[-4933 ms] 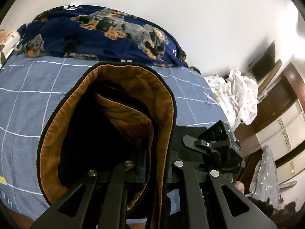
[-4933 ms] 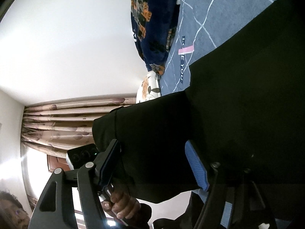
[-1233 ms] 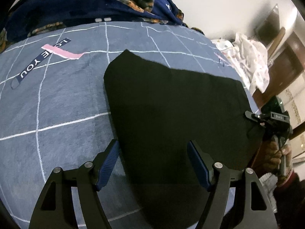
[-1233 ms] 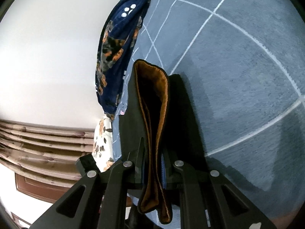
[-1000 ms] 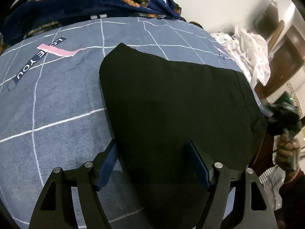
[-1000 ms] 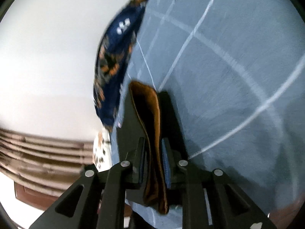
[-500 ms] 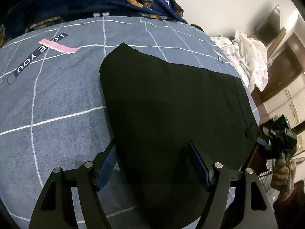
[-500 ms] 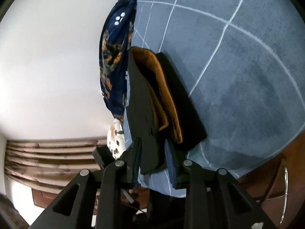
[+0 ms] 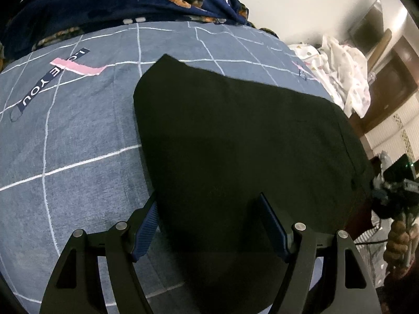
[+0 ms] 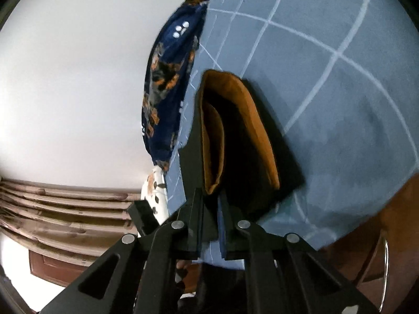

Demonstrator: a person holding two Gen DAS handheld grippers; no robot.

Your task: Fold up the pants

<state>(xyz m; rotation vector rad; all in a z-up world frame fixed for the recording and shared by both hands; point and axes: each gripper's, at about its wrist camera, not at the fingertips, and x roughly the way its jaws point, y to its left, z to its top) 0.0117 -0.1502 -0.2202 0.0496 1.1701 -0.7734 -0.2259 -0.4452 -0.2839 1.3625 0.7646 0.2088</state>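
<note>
The black pants (image 9: pixel 235 141) lie folded flat on the blue checked bedspread (image 9: pixel 78 141). My left gripper (image 9: pixel 209 217) is open, its blue-padded fingers (image 9: pixel 146 225) straddling the near edge of the pants just above the cloth. In the right wrist view the pants' end (image 10: pixel 235 141) shows its brown lining between black layers. My right gripper (image 10: pixel 209 201) is nearly closed right at the near corner of that end; whether it still pinches the cloth is unclear. It also shows at the far right of the left wrist view (image 9: pixel 392 191).
A dark blue dog-print blanket (image 9: pixel 117 2) lies bunched along the head of the bed. A white spotted cloth (image 9: pixel 343 70) lies off the bed's right side by brown wooden furniture (image 9: pixel 392 83). Brown curtains (image 10: pixel 65 209) hang behind the right gripper.
The pants went from held up to lying flat on the bed. The left gripper has opened and hovers at the near edge. The right gripper has drawn back towards the pants' corner.
</note>
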